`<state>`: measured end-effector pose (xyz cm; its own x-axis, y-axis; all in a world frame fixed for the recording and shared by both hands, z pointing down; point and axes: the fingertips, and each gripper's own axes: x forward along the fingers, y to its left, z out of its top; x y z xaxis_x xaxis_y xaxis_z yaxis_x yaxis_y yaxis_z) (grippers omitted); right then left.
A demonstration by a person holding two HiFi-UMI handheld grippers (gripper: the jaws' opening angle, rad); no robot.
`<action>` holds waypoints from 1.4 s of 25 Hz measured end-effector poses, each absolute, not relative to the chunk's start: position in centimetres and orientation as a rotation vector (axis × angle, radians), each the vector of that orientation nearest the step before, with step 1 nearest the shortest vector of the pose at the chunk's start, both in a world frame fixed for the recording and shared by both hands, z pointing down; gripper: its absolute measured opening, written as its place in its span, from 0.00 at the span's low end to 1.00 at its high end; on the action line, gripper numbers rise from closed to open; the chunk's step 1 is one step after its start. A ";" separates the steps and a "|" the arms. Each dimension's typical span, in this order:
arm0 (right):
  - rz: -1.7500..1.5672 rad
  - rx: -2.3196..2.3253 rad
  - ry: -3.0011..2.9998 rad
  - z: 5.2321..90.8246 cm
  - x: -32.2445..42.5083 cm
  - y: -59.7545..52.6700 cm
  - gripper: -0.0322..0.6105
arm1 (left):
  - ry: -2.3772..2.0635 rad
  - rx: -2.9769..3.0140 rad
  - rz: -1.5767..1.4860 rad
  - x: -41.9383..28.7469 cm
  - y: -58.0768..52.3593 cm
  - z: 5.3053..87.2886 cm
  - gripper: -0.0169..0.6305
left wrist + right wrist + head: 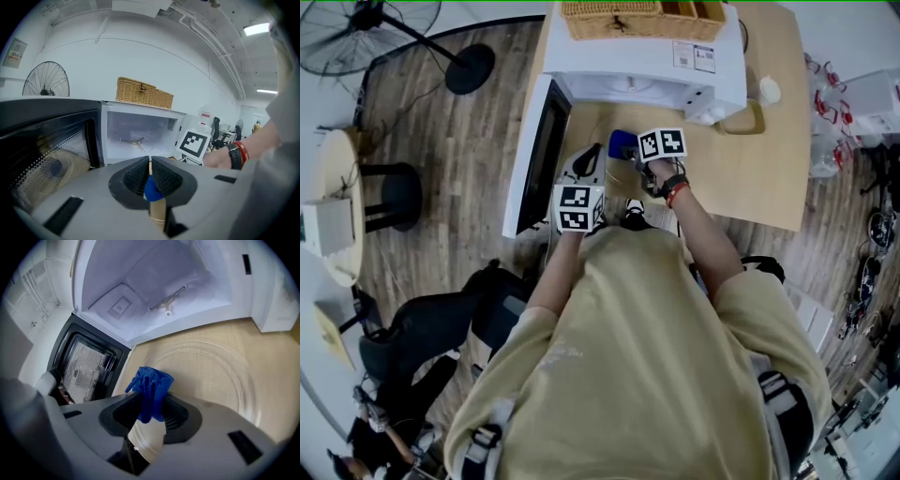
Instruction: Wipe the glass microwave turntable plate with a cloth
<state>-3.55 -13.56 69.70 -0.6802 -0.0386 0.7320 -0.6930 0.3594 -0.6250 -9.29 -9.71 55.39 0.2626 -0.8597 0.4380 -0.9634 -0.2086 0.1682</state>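
The glass turntable plate (211,376) lies flat on the wooden table (769,169) in front of the open white microwave (647,66). My right gripper (153,398) is shut on a bunched blue cloth (151,383), which pokes out over the plate's near-left rim; whether it touches the glass I cannot tell. In the head view the cloth (622,142) shows just left of the right gripper (630,152). My left gripper (150,165) is level, facing the microwave cavity, with its jaws shut to a thin slit. A blue patch shows low in that slit; what it is I cannot tell. The left gripper (589,164) sits beside the door.
The microwave door (539,155) hangs open to the left. The bare roller support (167,300) lies inside the cavity. A wicker basket (642,17) sits on top. A fan (366,23), a round side table (337,202) and a black chair (431,328) stand to the left.
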 end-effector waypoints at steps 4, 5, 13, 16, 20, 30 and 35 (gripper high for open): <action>1.361 0.668 -1.993 69.6 -1.6 -13.7 0.28 | -1.623 2.164 0.354 -8.3 -10.4 55.4 0.08; 1.363 0.678 -1.992 69.6 -1.1 -13.8 0.28 | -1.615 2.172 0.355 -8.1 -10.5 55.4 0.08; 1.367 0.753 -1.980 69.4 3.2 -14.4 0.28 | -1.552 2.222 0.374 -5.5 -11.1 55.6 0.08; 1.360 0.784 -1.971 69.3 4.4 -14.8 0.28 | -1.532 2.233 0.375 -5.0 -11.3 55.7 0.08; 1.331 0.828 -1.959 69.1 6.3 -15.2 0.28 | -1.513 2.246 0.376 -4.4 -11.5 55.7 0.08; 1.324 0.934 -1.923 68.9 10.6 -16.0 0.28 | -1.500 2.260 0.377 -3.9 -11.5 55.8 0.08; 1.325 0.962 -1.914 69.0 11.8 -16.1 0.28 | -1.511 2.254 0.378 -4.2 -11.2 55.7 0.08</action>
<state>11.81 -16.07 69.02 -0.5479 -0.2191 0.8073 -0.8328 0.2342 -0.5017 -4.23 -11.22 55.74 0.3796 -0.8171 0.4338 -0.9251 -0.3363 0.1761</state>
